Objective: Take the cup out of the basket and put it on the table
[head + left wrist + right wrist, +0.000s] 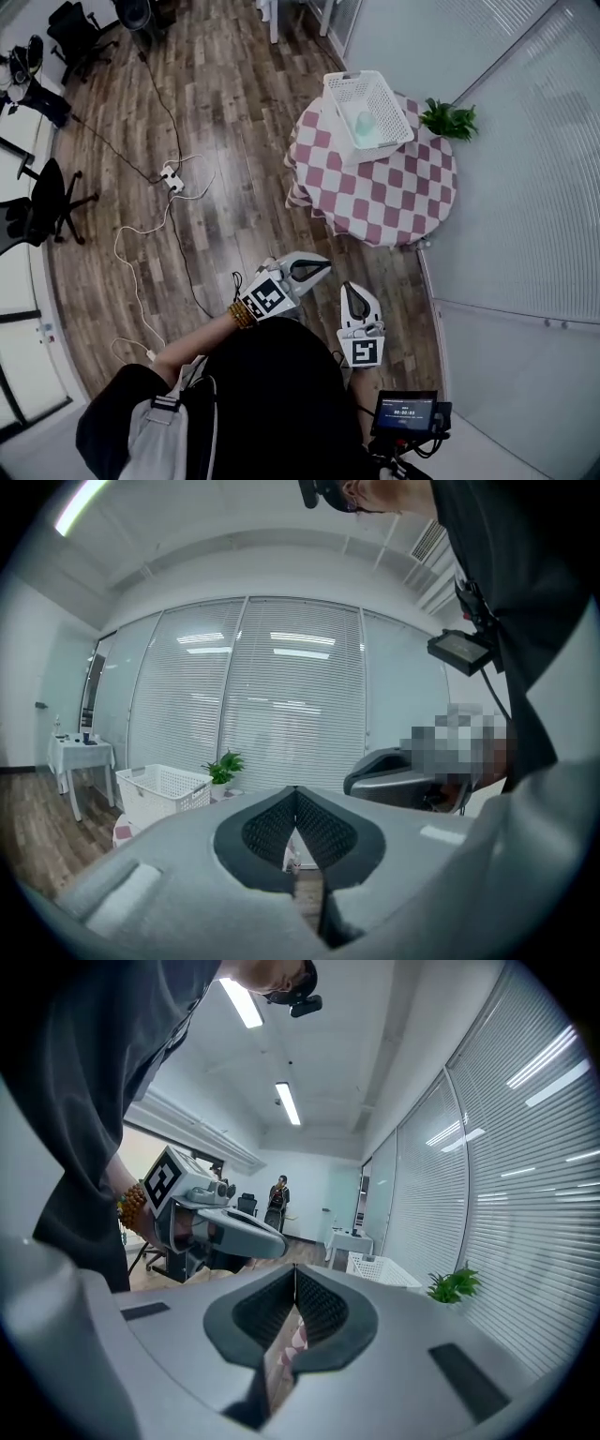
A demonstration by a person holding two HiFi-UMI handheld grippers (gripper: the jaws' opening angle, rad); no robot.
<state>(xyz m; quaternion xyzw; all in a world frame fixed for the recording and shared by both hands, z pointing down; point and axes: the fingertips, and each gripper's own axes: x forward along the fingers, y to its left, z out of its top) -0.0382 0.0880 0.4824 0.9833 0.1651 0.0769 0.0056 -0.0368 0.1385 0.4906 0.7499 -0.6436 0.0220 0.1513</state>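
A white mesh basket [367,106] stands on a round table with a red-and-white checked cloth [394,192]. Inside it a pale green cup [364,125] is visible. Both grippers are held close to the person's body, well short of the table. My left gripper [322,266] is shut with nothing in it; in its own view the tips meet [295,789] and the basket [161,792] shows far off at the left. My right gripper [349,287] is also shut and empty, its tips together [294,1267], with the basket [382,1270] distant.
A small potted plant [449,119] sits at the table's far right edge. Glass walls with blinds [525,187] curve close behind the table. Cables and a power strip [172,177] lie on the wooden floor at the left. Office chairs [42,202] stand further left.
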